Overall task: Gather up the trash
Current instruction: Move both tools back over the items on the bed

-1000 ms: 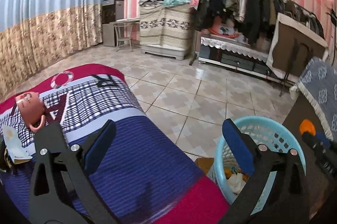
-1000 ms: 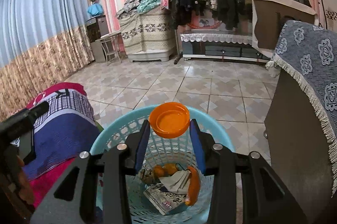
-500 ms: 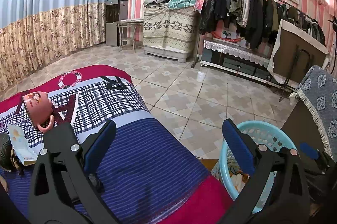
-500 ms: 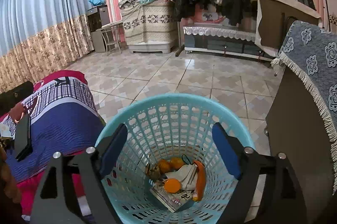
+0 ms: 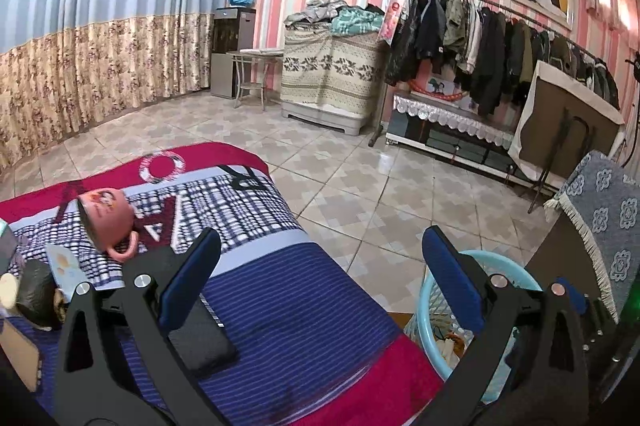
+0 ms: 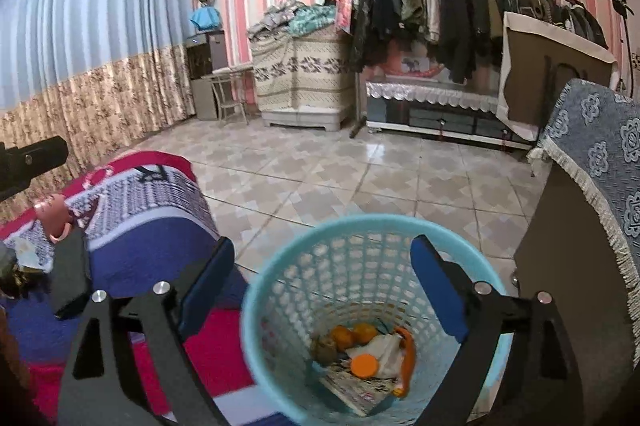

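basket (image 5: 430,300) half hidden behind finger, brown object (image 5: 18,358) cut by left edge

The basket (image 6: 360,258) stands on the floor right of the bed (image 6: 152,226); lid (image 6: 365,364) inside it.

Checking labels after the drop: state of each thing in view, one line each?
Light blue plastic mesh basket: upright on the floor, holding trash.
Round orange plastic lid: lying flat in the basket on the papers.
Pink ceramic mug: tipped on its side on the bedspread.
Black rectangular phone: flat on the bedspread.
Right claw: opening, nothing between the jaws.
Left claw: open, empty.
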A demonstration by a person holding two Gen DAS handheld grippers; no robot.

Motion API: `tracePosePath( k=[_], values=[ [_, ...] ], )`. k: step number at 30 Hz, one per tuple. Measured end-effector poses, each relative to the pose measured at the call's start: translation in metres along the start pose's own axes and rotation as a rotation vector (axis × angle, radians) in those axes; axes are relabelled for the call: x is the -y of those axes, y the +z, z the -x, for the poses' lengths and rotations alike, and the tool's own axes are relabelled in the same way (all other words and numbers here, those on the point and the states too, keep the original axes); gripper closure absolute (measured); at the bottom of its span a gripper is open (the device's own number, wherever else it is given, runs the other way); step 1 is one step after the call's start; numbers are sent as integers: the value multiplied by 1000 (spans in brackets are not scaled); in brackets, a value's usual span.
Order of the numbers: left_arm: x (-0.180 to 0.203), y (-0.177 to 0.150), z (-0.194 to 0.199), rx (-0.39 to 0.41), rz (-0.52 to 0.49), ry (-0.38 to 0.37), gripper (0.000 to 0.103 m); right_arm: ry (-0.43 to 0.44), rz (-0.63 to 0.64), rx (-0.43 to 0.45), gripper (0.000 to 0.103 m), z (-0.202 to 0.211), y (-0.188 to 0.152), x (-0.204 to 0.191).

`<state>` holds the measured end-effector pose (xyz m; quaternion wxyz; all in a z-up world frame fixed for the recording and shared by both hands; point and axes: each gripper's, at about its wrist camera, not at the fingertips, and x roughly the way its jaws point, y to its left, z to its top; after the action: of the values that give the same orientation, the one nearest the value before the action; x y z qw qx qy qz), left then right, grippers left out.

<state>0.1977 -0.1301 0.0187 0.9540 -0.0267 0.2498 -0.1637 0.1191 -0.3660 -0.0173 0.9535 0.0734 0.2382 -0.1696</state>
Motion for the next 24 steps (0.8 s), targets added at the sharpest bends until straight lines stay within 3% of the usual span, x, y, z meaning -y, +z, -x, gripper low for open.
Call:
tracePosePath(
  k=[3,9,15,24],
  values=[
    [-13,1,14,25,-5,37,6,30,25,19,15,4,4,-19],
    [-67,-7,37,8,91,71,6,108,103,34,15,7,5,-68],
    [-122,-25,71,26,71,220,6,199,173,52,15,18,0,-115],
    [-206,-62,97,-28,115,364,6,299,302,23,15,24,-23,-181]
  ],
)
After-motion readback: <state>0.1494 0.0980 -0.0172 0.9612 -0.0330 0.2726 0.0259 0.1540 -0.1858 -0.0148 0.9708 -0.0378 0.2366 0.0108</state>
